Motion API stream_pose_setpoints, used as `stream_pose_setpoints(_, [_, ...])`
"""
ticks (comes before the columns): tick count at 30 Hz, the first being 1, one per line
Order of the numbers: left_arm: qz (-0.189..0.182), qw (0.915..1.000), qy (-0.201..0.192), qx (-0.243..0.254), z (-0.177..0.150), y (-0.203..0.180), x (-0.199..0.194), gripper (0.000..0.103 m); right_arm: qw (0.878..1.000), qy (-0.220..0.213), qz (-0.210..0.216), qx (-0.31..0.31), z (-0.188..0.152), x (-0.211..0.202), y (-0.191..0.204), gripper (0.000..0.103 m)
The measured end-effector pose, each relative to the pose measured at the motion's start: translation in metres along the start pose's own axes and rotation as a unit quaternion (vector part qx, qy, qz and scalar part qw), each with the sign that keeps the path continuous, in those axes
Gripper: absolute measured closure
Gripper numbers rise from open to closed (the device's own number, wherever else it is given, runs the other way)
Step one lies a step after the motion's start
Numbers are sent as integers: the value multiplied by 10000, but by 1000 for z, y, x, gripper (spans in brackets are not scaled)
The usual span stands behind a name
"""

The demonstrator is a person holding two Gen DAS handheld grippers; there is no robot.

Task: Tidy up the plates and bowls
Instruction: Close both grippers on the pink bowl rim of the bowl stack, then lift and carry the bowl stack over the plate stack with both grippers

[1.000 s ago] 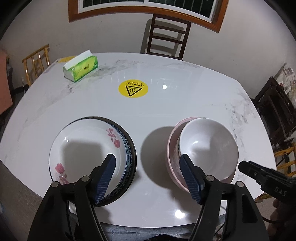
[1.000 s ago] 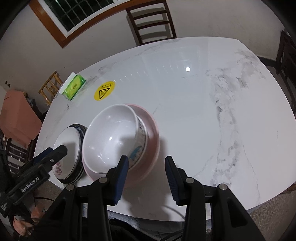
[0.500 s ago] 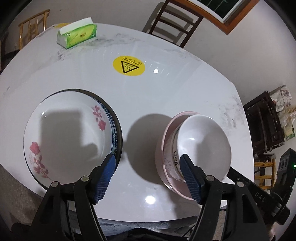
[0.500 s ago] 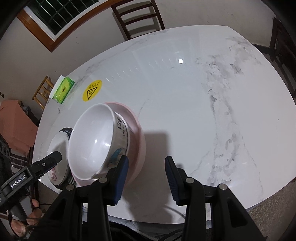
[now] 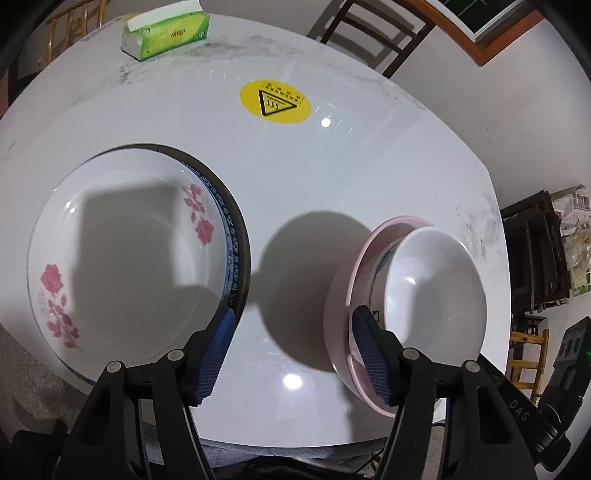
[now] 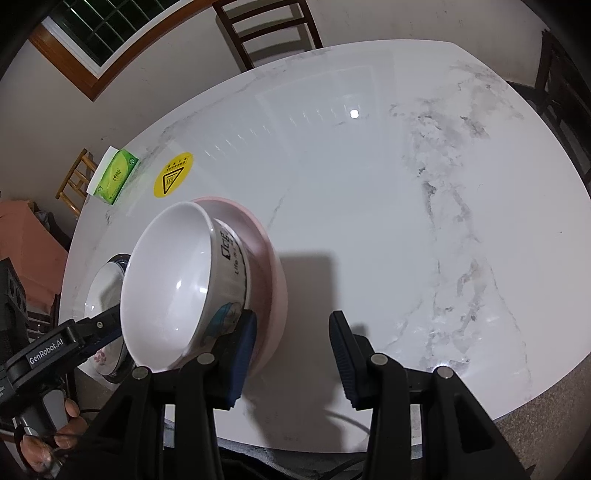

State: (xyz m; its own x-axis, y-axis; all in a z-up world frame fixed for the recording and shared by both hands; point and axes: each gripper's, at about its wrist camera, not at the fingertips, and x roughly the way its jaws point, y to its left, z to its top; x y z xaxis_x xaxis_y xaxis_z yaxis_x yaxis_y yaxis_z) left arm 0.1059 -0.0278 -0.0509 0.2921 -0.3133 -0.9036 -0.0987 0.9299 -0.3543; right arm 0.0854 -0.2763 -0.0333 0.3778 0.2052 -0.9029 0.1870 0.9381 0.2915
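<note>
A white plate with pink roses (image 5: 125, 251) lies stacked on a dark blue-rimmed plate (image 5: 236, 236) at the table's near left. A white bowl (image 5: 436, 291) sits nested in a pink bowl (image 5: 340, 306) at the near right; both also show in the right wrist view, the white bowl (image 6: 173, 280) in the pink bowl (image 6: 271, 273). My left gripper (image 5: 291, 350) is open, low over the table between the plates and the bowls. My right gripper (image 6: 291, 354) is open beside the bowls, its left finger (image 6: 243, 347) near the pink bowl's rim.
A green tissue box (image 5: 166, 31) stands at the far left of the white marble table (image 6: 406, 206). A yellow warning sticker (image 5: 275, 101) is on the table's middle. A dark wooden chair (image 5: 373, 33) stands behind the table. The near table edge is just below both grippers.
Both grippers have come lower and closer to the dishes, which look larger now. The left view has swung to the left. Plates and bowls have not moved.
</note>
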Motion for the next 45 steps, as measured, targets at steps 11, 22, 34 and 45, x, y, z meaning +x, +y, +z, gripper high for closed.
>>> stream_pose_setpoints(11, [74,9998,188,23,4,-2,19,51,9997,138,-196,-13,3,15,3,61])
stream_pose_setpoints(22, [28,9999,98,114,6,-6,18,58,9994,183,-302,-12,8,18,4,61])
stream_pose_setpoints(34, [-360,9992,127,110,6,-7,18,78,9999,32,-127,-50,5,18,10,77])
stream_pose_setpoints(45, [-360,9988,6,328,5,-22,17,96,10000,-57,35,-31,7,19,17,91])
